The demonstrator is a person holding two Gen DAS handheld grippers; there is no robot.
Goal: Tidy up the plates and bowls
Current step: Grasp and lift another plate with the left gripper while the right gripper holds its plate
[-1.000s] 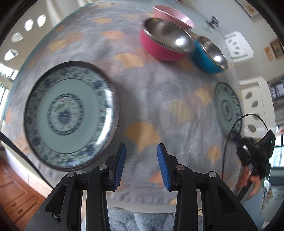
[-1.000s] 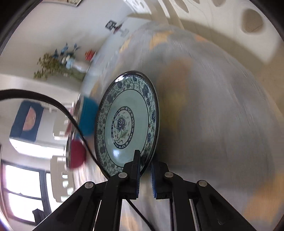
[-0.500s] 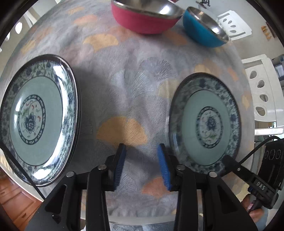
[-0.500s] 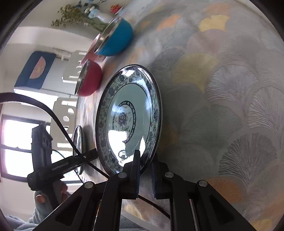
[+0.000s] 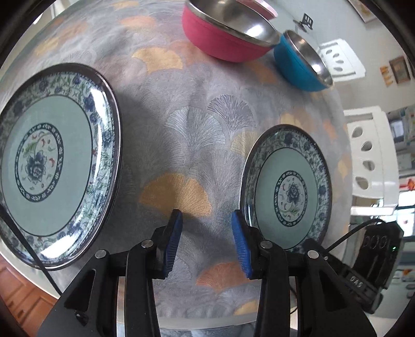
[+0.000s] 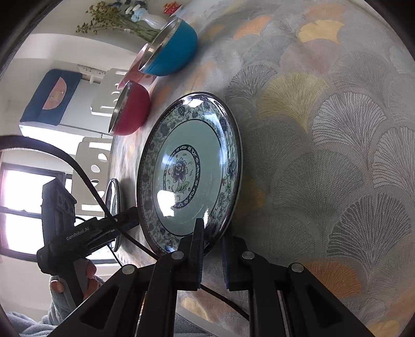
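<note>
Two blue-and-white floral plates are in play. The larger plate (image 5: 52, 166) lies on the table at the left. My right gripper (image 6: 212, 233) is shut on the near rim of the smaller plate (image 6: 189, 173), which also shows in the left wrist view (image 5: 288, 186) at the right. My left gripper (image 5: 206, 241) is open and empty, low over the tablecloth between the two plates. A red bowl (image 5: 223, 33) and a blue bowl (image 5: 301, 64), both steel-lined, stand at the far side. The larger plate shows edge-on in the right wrist view (image 6: 114, 204).
A grey tablecloth with fan patterns (image 5: 197, 134) covers the round table. A pink bowl (image 5: 262, 6) sits behind the red one. White chairs (image 5: 368, 160) stand at the right. A vase of dried flowers (image 6: 145, 19) is at the far edge.
My right gripper has carried the smaller plate in from the far right towards the table's middle. The left gripper has shifted forward and stayed open.
</note>
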